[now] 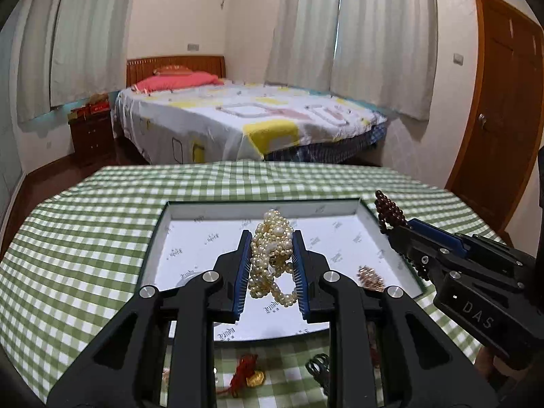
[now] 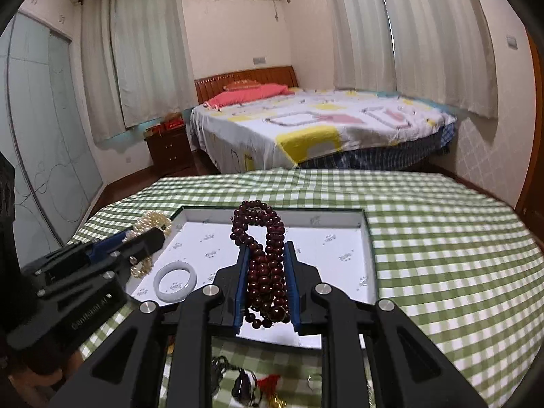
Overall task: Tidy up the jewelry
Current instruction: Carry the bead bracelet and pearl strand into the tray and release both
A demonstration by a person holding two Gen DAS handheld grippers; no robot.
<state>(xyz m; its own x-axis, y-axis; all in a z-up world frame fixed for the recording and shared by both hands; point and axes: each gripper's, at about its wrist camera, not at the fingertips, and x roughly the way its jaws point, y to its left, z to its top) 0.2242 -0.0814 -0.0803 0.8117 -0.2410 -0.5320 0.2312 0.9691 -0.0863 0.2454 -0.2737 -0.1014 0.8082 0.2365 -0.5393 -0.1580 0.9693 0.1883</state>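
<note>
Left wrist view: both grippers hold bundled beads above an open tray.

Nearest, on the green checked tablecloth (image 1: 85, 255), lie a red tassel charm (image 1: 245, 375) and a dark cord (image 2: 234, 377). The left gripper (image 1: 272, 265) has its fingers closed on a bunched pearl necklace (image 1: 272, 255), raised over the white-lined tray (image 1: 190, 210). The right gripper (image 2: 265, 278) clamps narrowly on a dark red bead string (image 2: 263, 265), also above the tray. Inside the tray lie a pale bangle (image 2: 176, 282) and a rose-gold piece (image 1: 369, 277). Beyond the table stands a bed (image 1: 244, 119).
</note>
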